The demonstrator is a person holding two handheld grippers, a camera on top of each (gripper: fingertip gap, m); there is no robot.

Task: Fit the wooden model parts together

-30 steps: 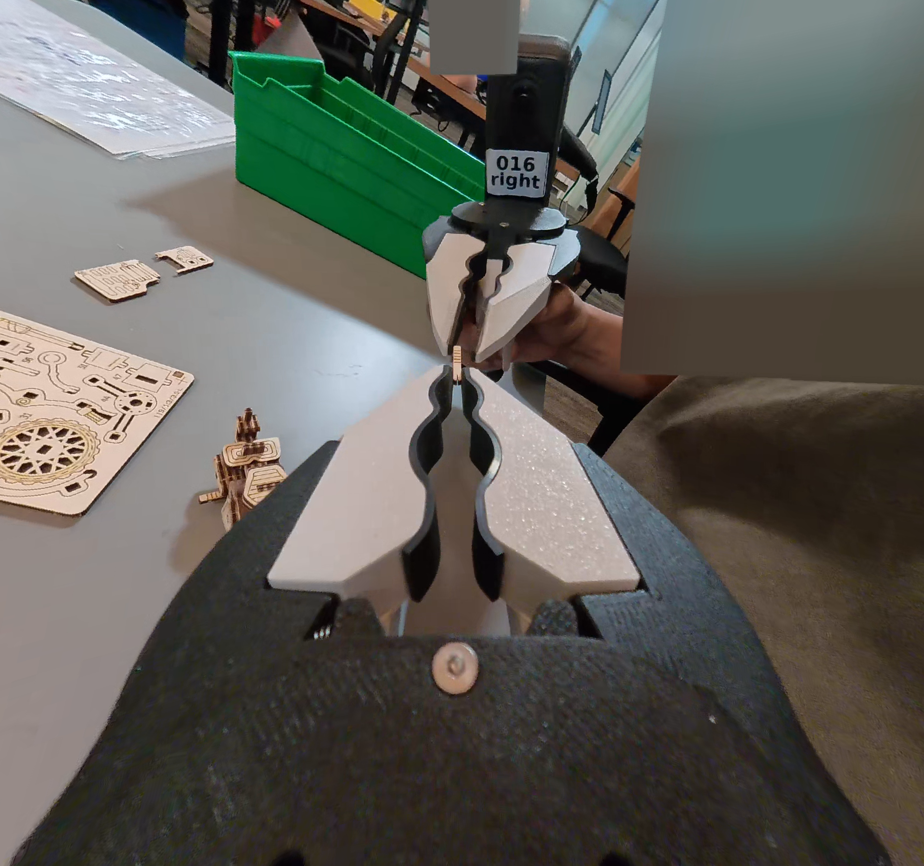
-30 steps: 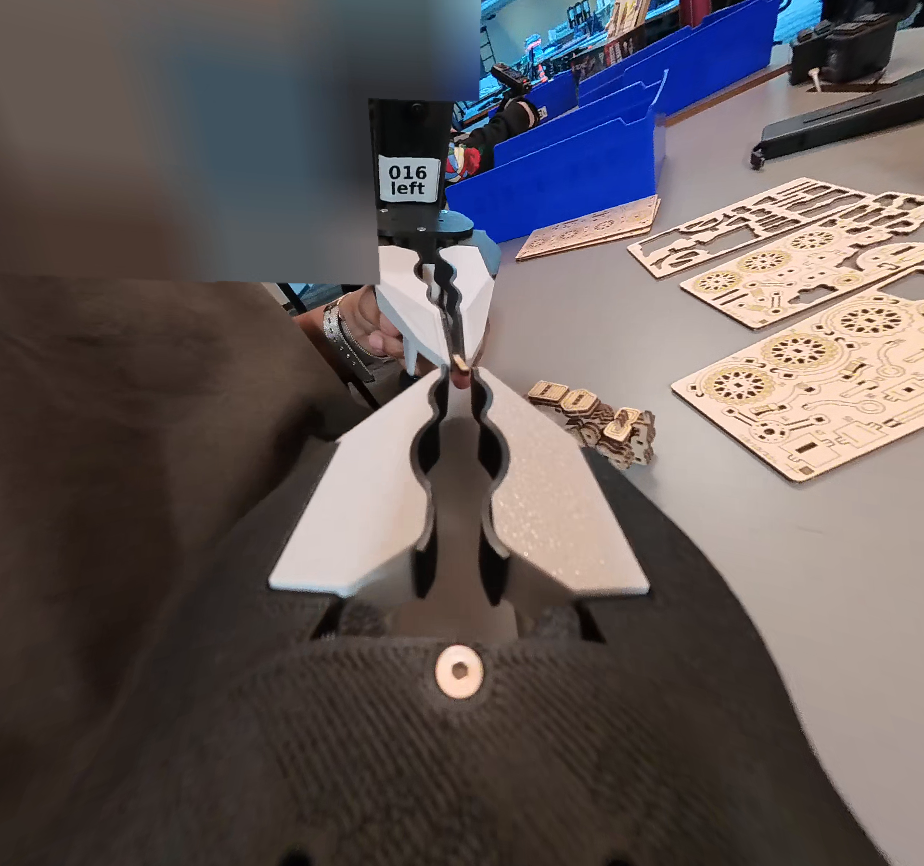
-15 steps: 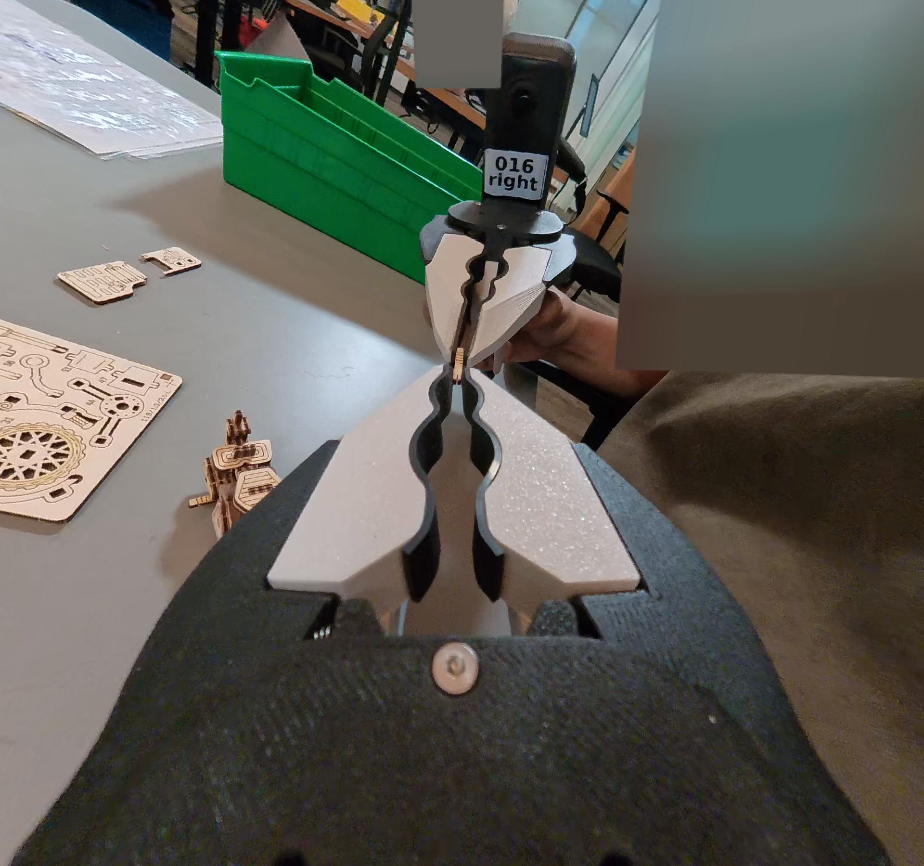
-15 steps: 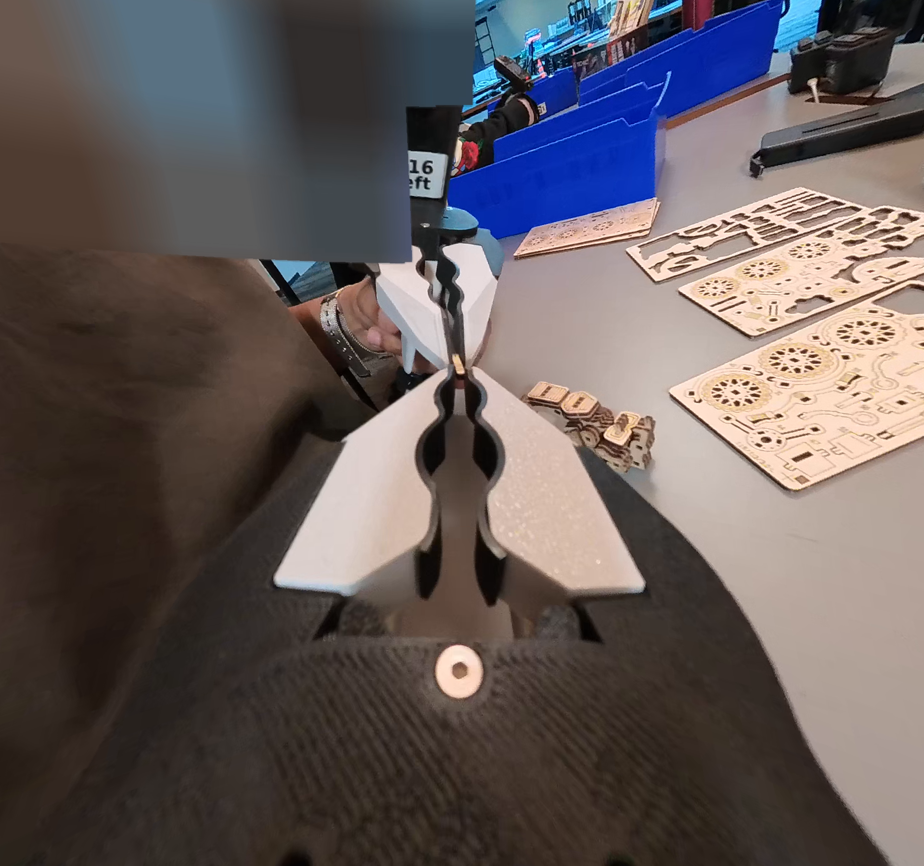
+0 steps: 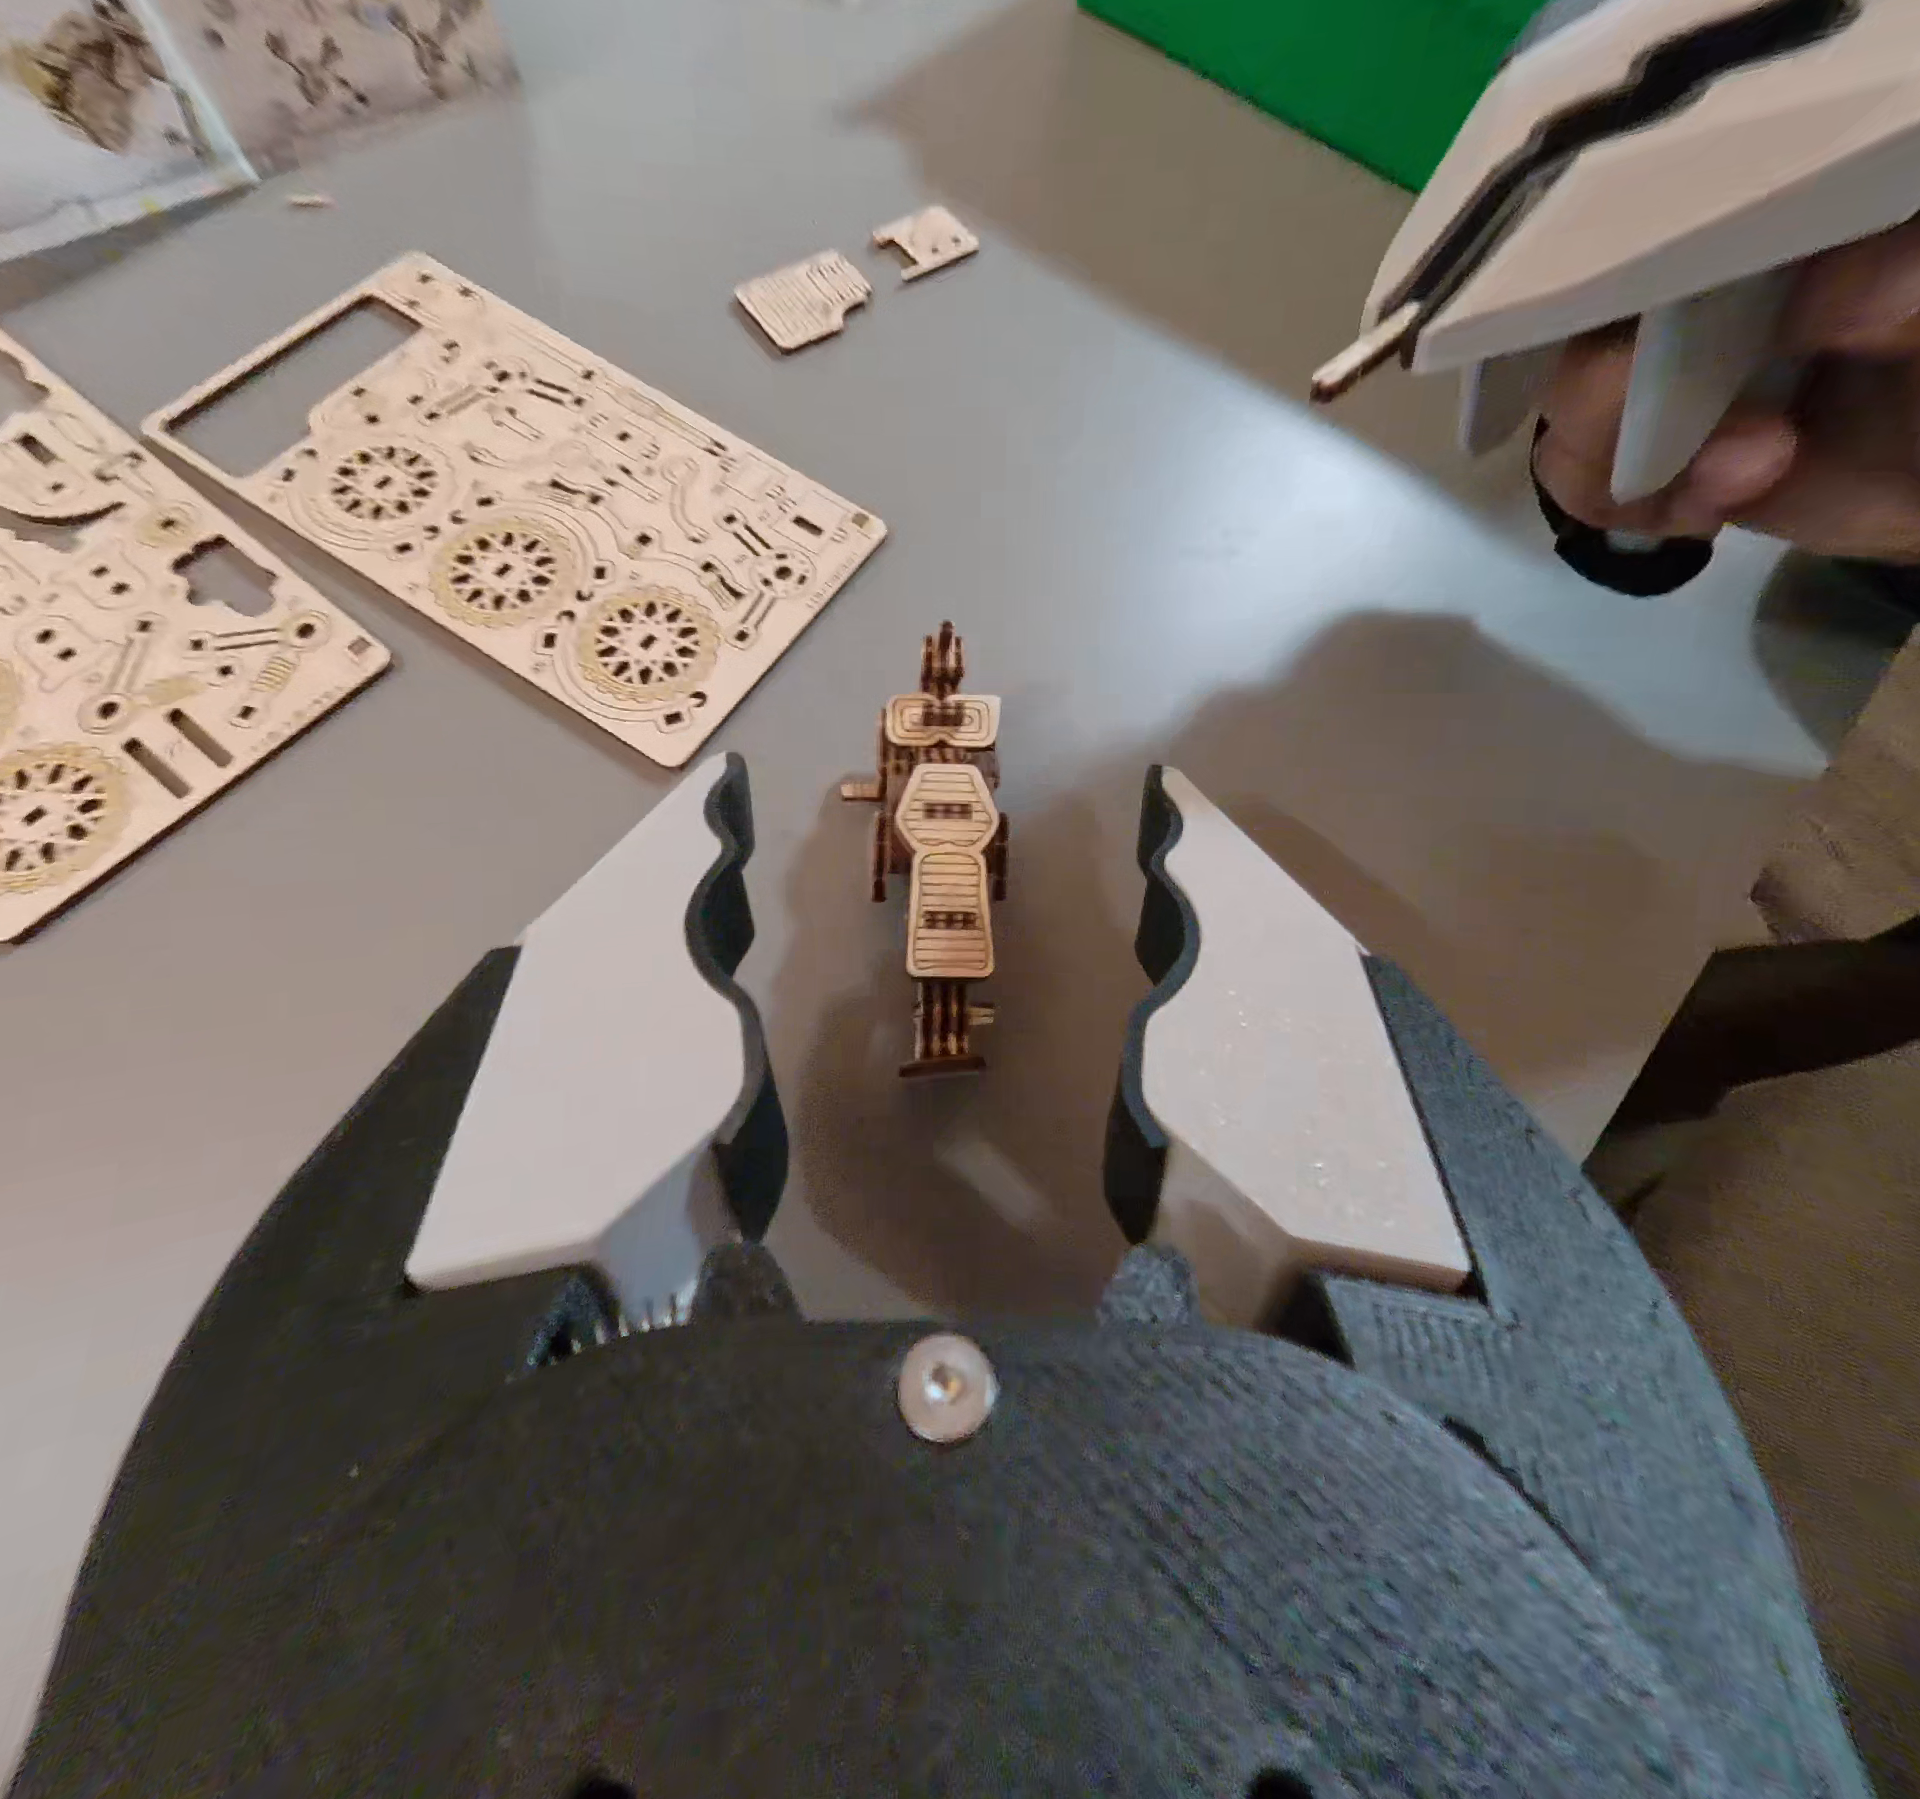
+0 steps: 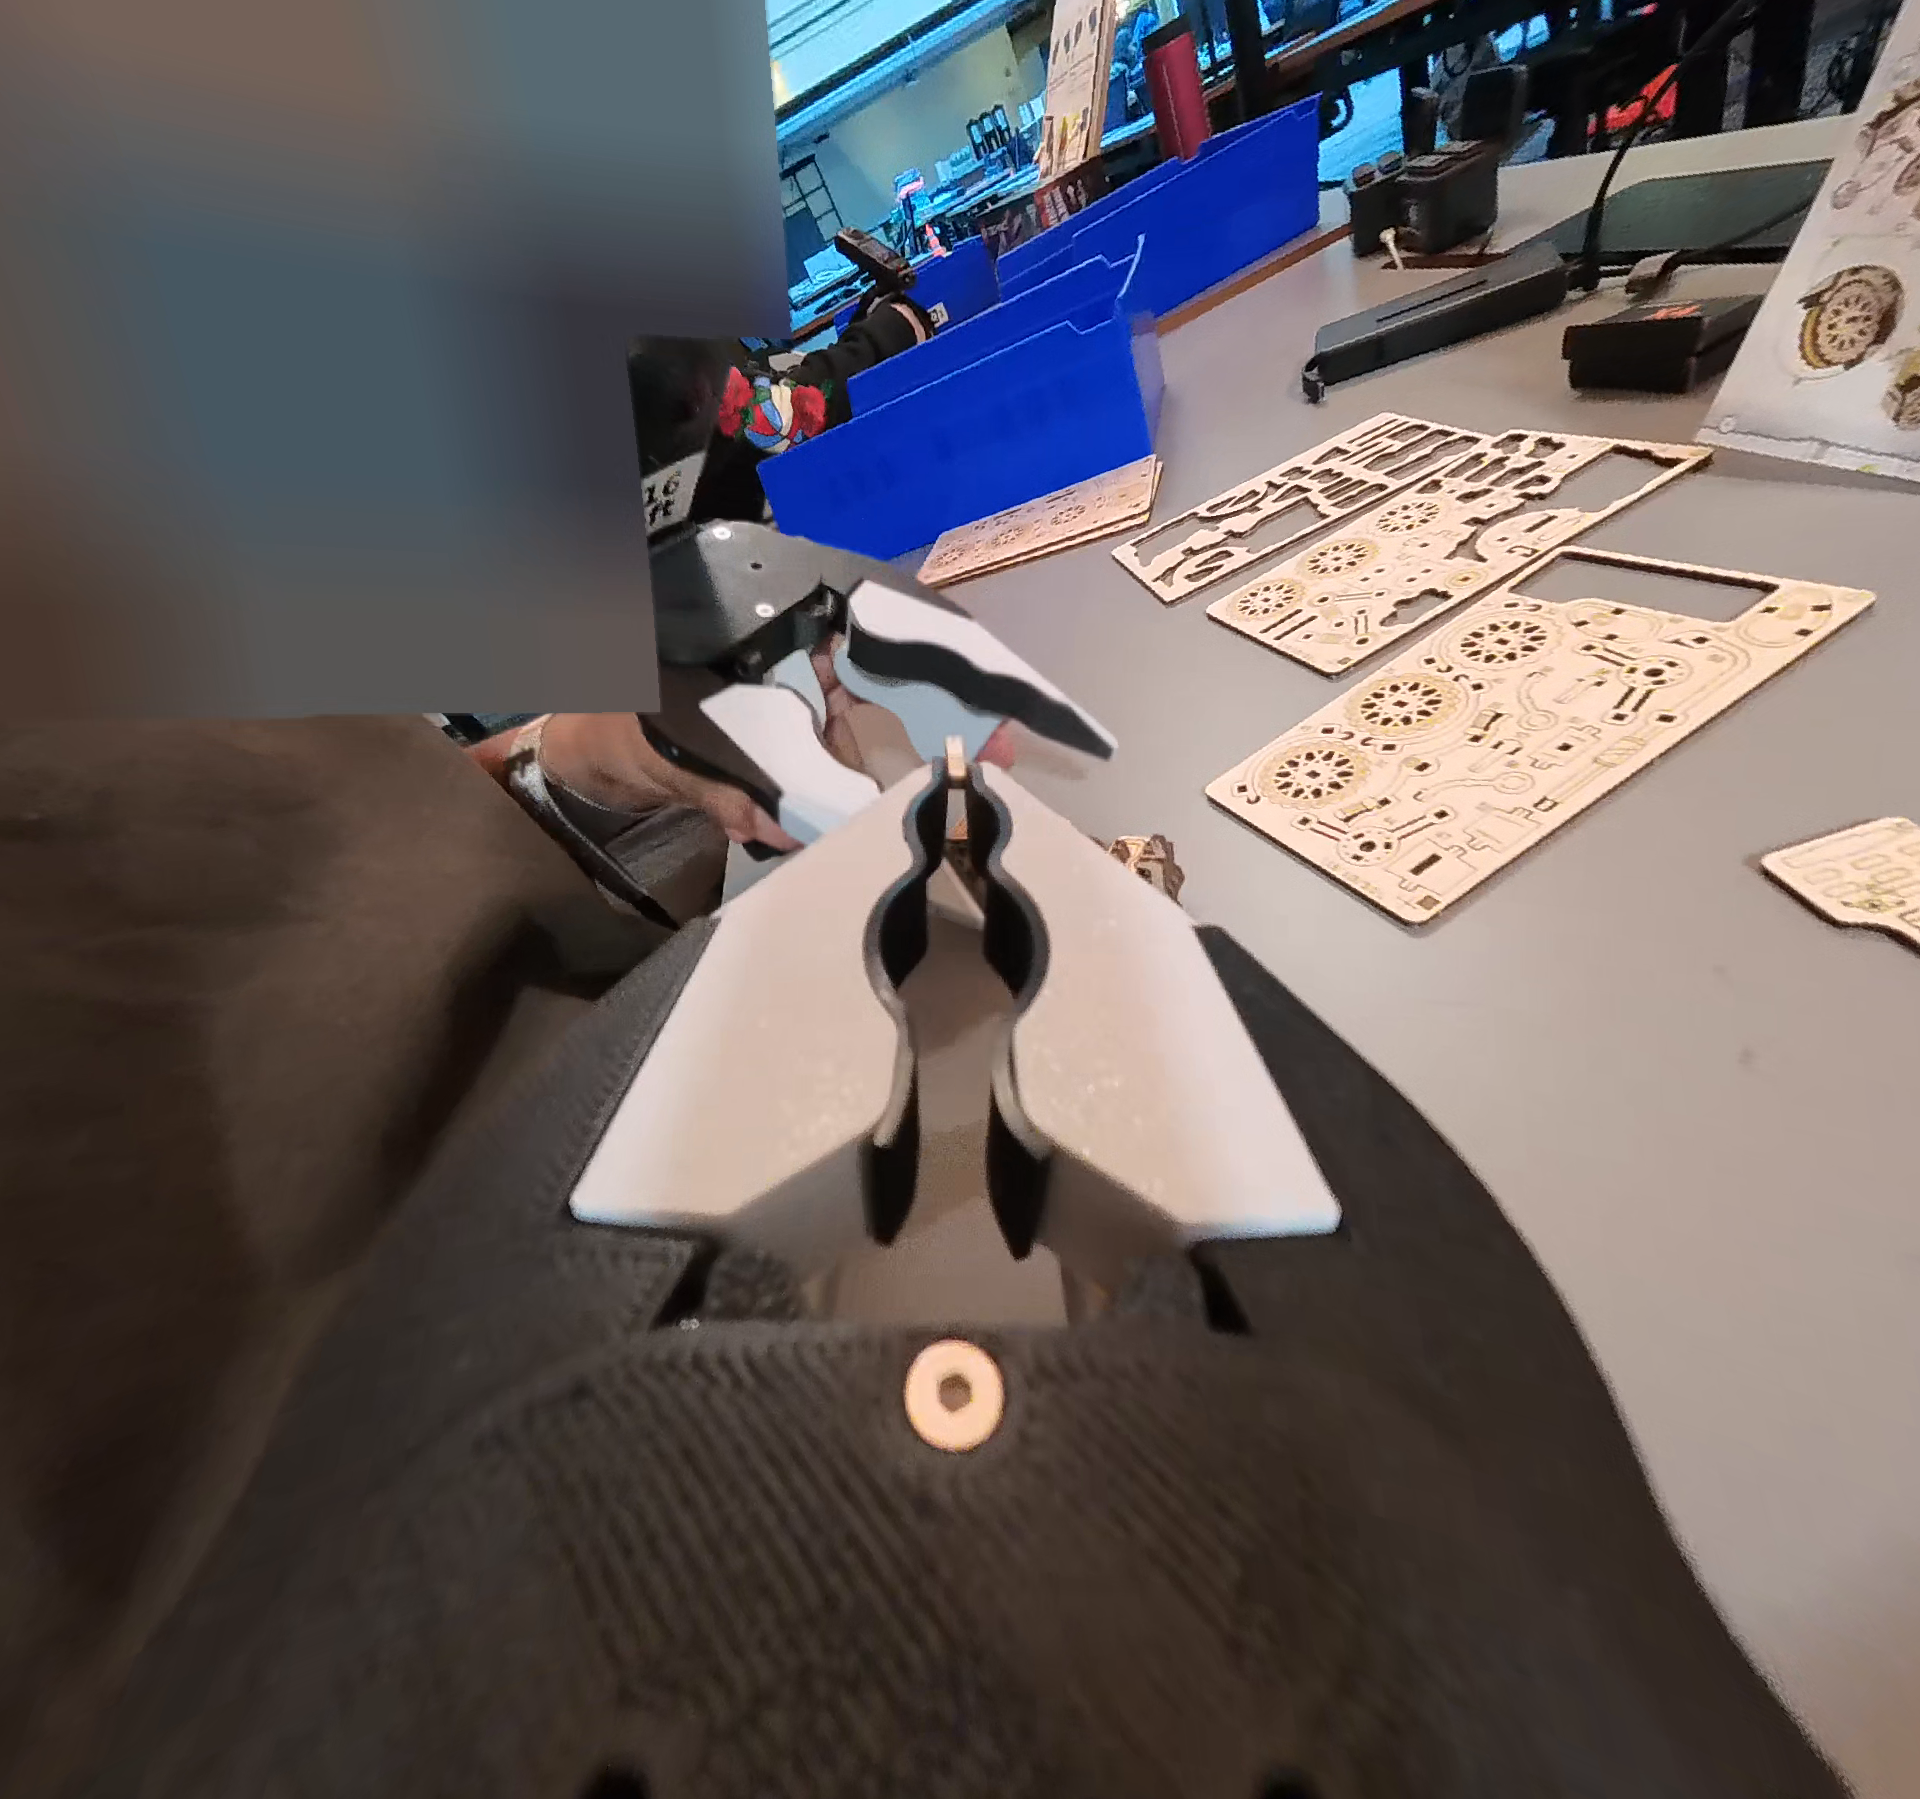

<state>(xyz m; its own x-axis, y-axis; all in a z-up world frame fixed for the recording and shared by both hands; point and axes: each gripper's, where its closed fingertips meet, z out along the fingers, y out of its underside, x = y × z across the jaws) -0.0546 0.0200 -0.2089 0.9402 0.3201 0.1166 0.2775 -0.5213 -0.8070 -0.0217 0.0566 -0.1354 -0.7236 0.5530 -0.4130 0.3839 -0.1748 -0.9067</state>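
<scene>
A grey desk [image 5: 1091, 461] seen from two hand-held grippers. At far left in the left wrist view lie two flat wooden part sheets [image 5: 520, 502], laser-cut with wheels and rods, one beside the other, with a printed paper sheet [image 5: 239, 14] behind them. Further right, two small loose wooden pieces [image 5: 805, 300] rest close together. In the middle, the left gripper [image 5: 940, 793] hangs above the desk with its fingers [image 5: 644, 960] spread wide and holding nothing. Between them, lying on the desk and apart from both, is the small part-built wooden model [image 5: 943, 866], long and narrow, pointing away from the camera. Behind it to the right stands a green bin [image 5: 1299, 14]. At far right, the right gripper [image 5: 1397, 336], held in a hand [image 5: 1683, 440], floats above the desk with its fingers pinched on a thin wooden part [image 5: 1361, 362] that sticks out from the tips toward the model, well apart from it. In the right wrist view, the same part [image 6: 954, 762] shows edge-on, clamped at the very tips of the closed fingers [image 6: 1122, 1022]; the left gripper sits just beyond them, blue bins [image 6: 977, 440] stand behind, and more part sheets lie to the right.
</scene>
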